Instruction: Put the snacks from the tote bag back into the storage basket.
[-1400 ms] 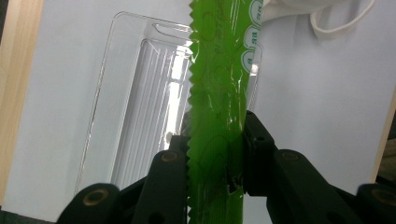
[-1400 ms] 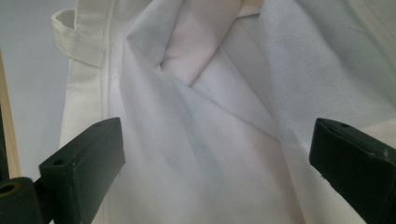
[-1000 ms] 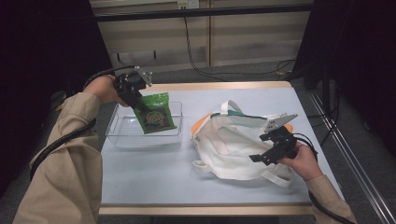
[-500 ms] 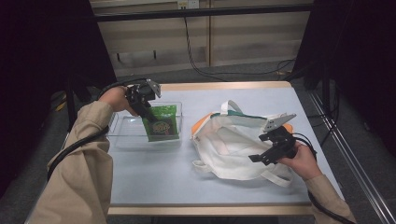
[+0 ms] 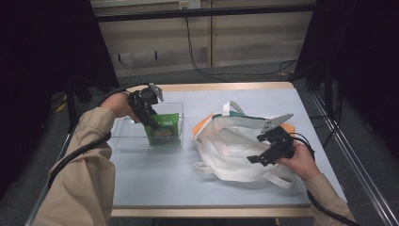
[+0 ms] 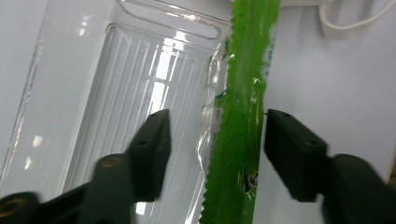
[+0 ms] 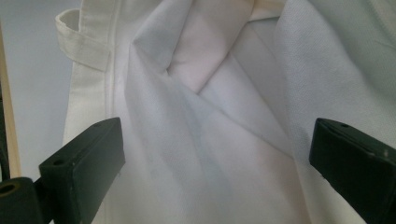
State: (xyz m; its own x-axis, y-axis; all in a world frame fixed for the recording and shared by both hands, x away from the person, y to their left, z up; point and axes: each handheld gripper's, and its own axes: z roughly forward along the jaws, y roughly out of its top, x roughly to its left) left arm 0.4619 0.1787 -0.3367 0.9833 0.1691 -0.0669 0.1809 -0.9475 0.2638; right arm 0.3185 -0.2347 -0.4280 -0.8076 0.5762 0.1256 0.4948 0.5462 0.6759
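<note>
A green snack packet [image 5: 163,130] stands on edge at the right end of a clear plastic tray [image 5: 127,136]. My left gripper [image 5: 153,123] is over it, open; in the left gripper view the green packet [image 6: 240,140] runs edge-on between the jaws, close to the right one, with the ribbed tray [image 6: 116,93] beneath. A white cloth tote bag [image 5: 230,150] with orange and green trim lies right of the tray. My right gripper [image 5: 264,151] hovers open over the white bag's folds [image 7: 210,116], nothing between its fingers.
The pale blue tabletop [image 5: 155,179] has a wooden front edge [image 5: 207,211]. Bag straps [image 5: 203,167] spread onto the table on the left of the bag. Cables trail from both grippers off the table's sides.
My left gripper carried the green packet rightward and down to the tray's right end, and its jaws now stand apart around it. The right gripper has stayed over the bag.
</note>
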